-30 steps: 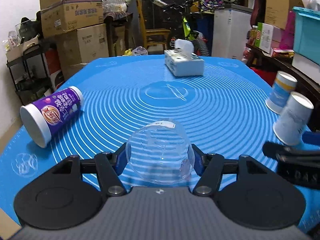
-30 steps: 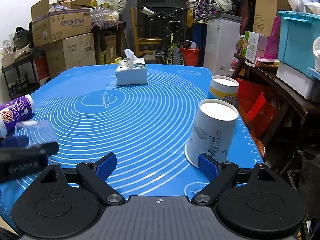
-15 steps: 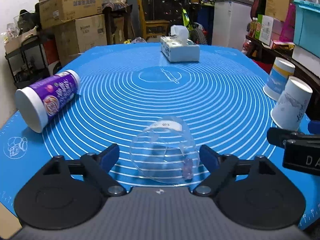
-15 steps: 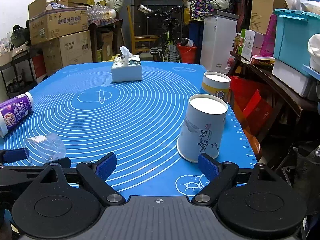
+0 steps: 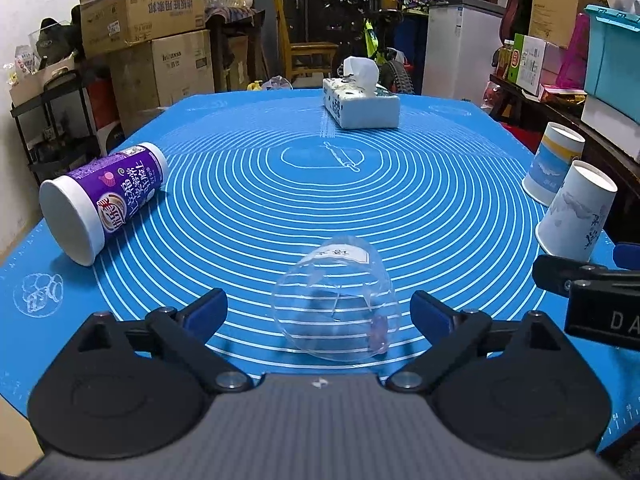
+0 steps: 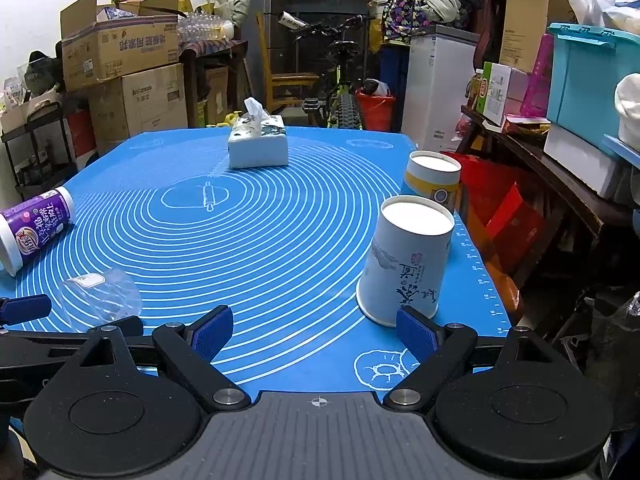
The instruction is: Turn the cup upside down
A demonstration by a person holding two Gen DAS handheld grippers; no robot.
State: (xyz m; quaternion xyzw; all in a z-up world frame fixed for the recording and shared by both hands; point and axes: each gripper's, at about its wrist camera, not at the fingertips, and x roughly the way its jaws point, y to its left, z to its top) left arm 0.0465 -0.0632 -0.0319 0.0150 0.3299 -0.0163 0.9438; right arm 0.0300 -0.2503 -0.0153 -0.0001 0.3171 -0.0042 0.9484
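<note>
A clear plastic cup [image 5: 336, 300] with a white label rests tilted on the blue mat [image 5: 320, 184], its wide mouth toward me. My left gripper [image 5: 320, 312] is open, a finger on each side of the cup, not touching it. The cup also shows in the right wrist view [image 6: 100, 294] at the left. My right gripper [image 6: 316, 330] is open and empty, close to a white paper cup [image 6: 408, 264] that stands mouth down at the mat's right edge.
A purple cup [image 5: 104, 200] lies on its side at the left. A yellow-banded cup [image 6: 432, 178] stands mouth down behind the white one. A tissue box [image 5: 360, 104] sits at the far middle. Boxes, a bicycle and shelves surround the table.
My left gripper opened and let go of the clear cup, then drew back a little. The cup now rests tilted on the mat. The right gripper stayed open.
</note>
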